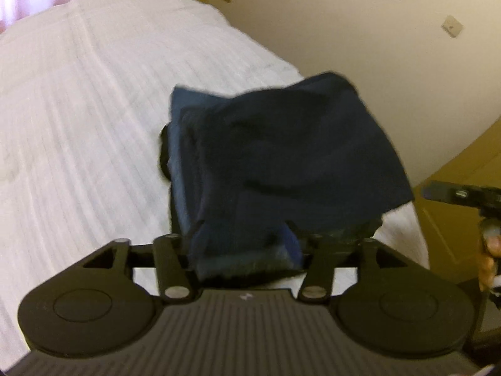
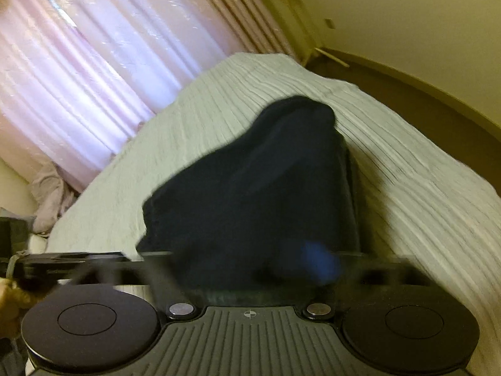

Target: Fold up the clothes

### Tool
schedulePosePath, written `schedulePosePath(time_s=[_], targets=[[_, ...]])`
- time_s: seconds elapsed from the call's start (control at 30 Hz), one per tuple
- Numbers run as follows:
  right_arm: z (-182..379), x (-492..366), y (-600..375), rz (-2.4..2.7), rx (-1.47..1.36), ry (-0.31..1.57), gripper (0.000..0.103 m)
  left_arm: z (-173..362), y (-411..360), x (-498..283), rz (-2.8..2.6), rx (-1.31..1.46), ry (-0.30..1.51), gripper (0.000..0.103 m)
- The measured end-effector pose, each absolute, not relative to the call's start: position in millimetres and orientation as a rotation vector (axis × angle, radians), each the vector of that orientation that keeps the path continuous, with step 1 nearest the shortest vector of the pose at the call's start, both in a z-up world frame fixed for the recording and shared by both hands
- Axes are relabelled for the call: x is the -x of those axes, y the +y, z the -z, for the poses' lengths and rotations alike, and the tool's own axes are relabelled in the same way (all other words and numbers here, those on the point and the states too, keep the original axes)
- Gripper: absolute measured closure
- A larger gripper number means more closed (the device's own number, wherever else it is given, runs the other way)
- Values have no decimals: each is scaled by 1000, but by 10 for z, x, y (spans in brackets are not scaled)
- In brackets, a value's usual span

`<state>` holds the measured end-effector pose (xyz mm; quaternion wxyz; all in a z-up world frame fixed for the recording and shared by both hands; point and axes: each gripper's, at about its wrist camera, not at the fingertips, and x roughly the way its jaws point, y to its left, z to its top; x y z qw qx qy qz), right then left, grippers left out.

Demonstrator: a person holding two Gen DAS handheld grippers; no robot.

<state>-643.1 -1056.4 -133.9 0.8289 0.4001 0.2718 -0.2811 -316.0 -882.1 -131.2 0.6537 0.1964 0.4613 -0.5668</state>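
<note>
Dark navy garment (image 1: 281,163) folded on white bed (image 1: 78,109), long axis running lower centre to upper right. Left tongs (image 1: 247,250) apart, right tongs (image 2: 250,263) spread wide; cloth edge between, unclamped.

Navy blue garment (image 1: 281,156), white ribbed bedspread (image 1: 78,109), pink curtain (image 2: 78,62)

Probably a bedroom: white-covered bed (image 1: 78,94), pink curtains (image 2: 78,62).

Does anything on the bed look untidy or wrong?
Yes. The dark blue garment on the white bedspread is not flat: its top layer bulges up and lies askew, so the edges do not line up.
</note>
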Motion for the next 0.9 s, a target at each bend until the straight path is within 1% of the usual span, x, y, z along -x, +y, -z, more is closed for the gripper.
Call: schedulePosePath(time_s=[0.03, 0.07, 0.13, 0.23, 0.33, 0.47, 0.57, 0.7, 0.9], targets=[[1366, 6457, -10477, 587, -857, 590, 0, 1319, -8711, 3230, 1264, -444, 1043, 32], [1405, 6482, -10388, 572, -867, 619, 0, 1326, -8600, 3302, 1243, -442, 1041, 29], [1488, 6516, -10263, 567, -876, 676, 0, 1322, -8421, 3438, 1203, -444, 1049, 16], [1540, 6600, -10045, 598, -891, 728, 0, 1318, -8230, 3638, 1159, -458, 1041, 6], [1472, 6655, -9804, 696, -832, 778, 0, 1296, -8086, 3827, 1144, -487, 1020, 2], [1269, 6747, -9367, 806, -756, 771, 0, 1204, -7811, 4019, 1179, -510, 995, 2], [1162, 6856, -9005, 859, -755, 743, 0, 1060, -7458, 4102, 1201, -465, 987, 2], [996, 6808, -8490, 880, -741, 695, 0, 868, -6980, 4183, 1226, -373, 931, 2], [692, 6823, -7725, 934, -660, 672, 0, 579, -6460, 4340, 1263, -469, 790, 2]])
